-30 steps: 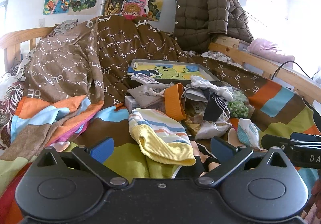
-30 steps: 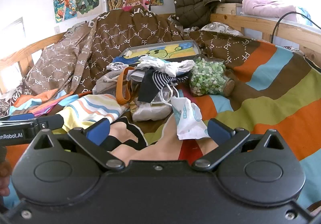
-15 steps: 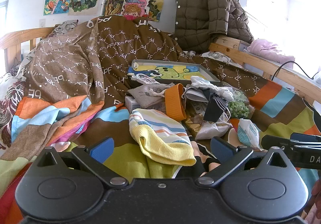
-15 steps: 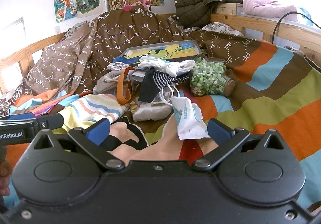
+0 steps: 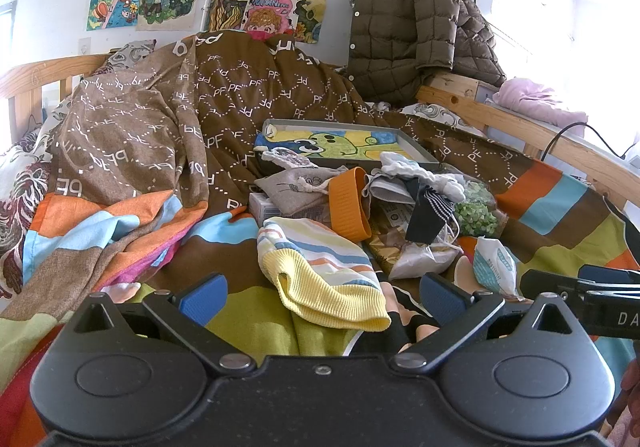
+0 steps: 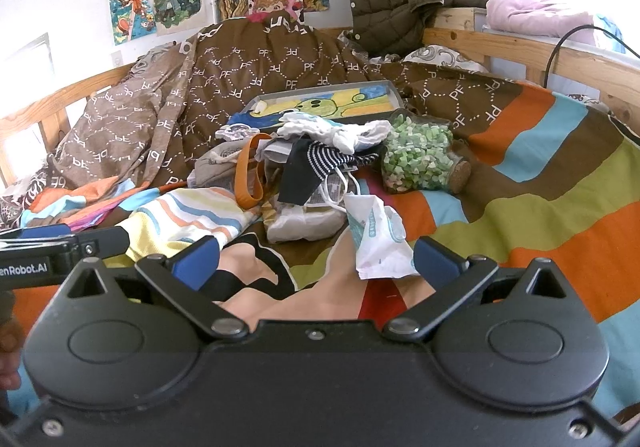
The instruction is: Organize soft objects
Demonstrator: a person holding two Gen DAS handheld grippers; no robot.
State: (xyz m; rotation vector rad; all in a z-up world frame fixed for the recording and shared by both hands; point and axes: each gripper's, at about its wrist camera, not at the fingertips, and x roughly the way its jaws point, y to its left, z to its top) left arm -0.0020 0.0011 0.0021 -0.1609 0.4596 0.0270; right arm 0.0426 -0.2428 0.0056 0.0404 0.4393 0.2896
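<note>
A: Starting at the left, where does the striped knit piece (image 5: 320,267) lie from the left gripper (image 5: 322,293)?

B: Straight ahead of its jaws at lower centre of the left wrist view, on the bed (image 5: 248,311). Its long axis runs from upper left down to the yellow cuff at lower right. The jaws stand wide and hold nothing; the cuff sits between the blue pads (contact cannot be told).

A: And further right?

B: The right gripper (image 6: 316,259) is also spread wide and empty. Nearest its jaws is the white wrapper (image 6: 380,239), just left of the right pad. By that, the left gripper looks nearer the knit piece.
</note>
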